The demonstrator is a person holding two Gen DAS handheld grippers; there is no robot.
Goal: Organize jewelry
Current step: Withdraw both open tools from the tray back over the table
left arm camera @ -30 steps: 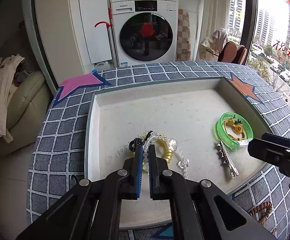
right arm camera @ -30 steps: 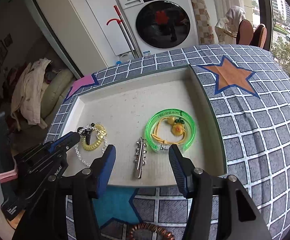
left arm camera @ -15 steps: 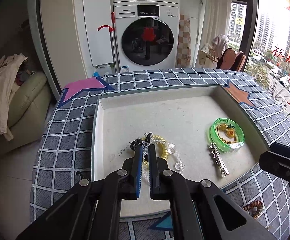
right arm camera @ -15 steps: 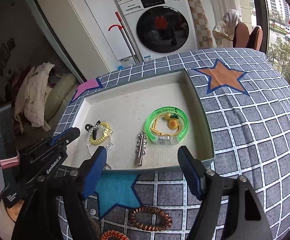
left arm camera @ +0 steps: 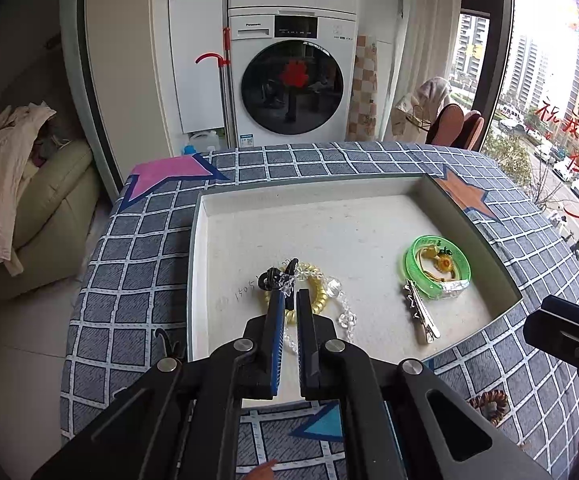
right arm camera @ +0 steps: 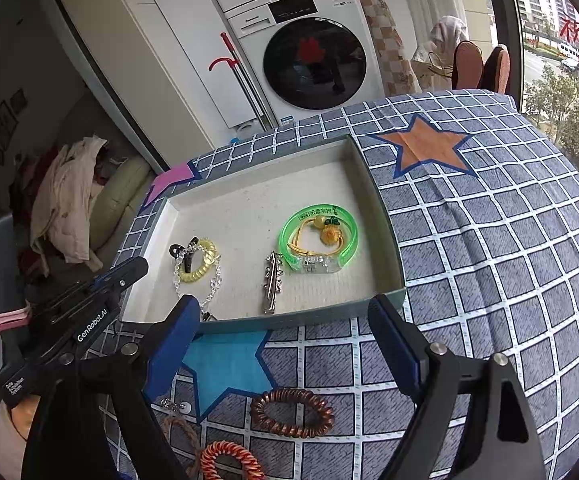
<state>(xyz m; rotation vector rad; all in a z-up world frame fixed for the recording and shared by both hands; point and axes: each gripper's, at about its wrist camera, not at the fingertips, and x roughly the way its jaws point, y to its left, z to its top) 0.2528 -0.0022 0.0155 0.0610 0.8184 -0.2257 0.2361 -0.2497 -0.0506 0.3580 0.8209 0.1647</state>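
Your left gripper (left arm camera: 288, 304) sits at the lower middle of its frame with the jaws nearly together; clear beads show in the slit, but you cannot tell whether they are pinched or only lie beneath it. Ahead, the shallow grey tray (left arm camera: 195, 264) rests on a checked cloth. In the tray's left half lie a yellow coil hair tie (left arm camera: 316, 280), a clear bead bracelet (left arm camera: 339, 300) and a small black clip (left arm camera: 268, 279), tangled together. To the right lie a silver hair clip (left arm camera: 419, 312) and a green bangle (left arm camera: 437, 266) with an orange charm inside.

Your right gripper (right arm camera: 285, 344) fills the lower part of its frame, jaws wide apart and holding nothing, hovering over the cloth in front of the tray. Below it lie a copper coil hair tie (right arm camera: 291, 406) and an orange coil hair tie (right arm camera: 229, 460), the latter cut off by the frame's bottom edge.

You seem to be between placements. The next move likely calls for lowering the right gripper over the copper coil and closing on its rim. A small silver item at lower left is too small to identify.
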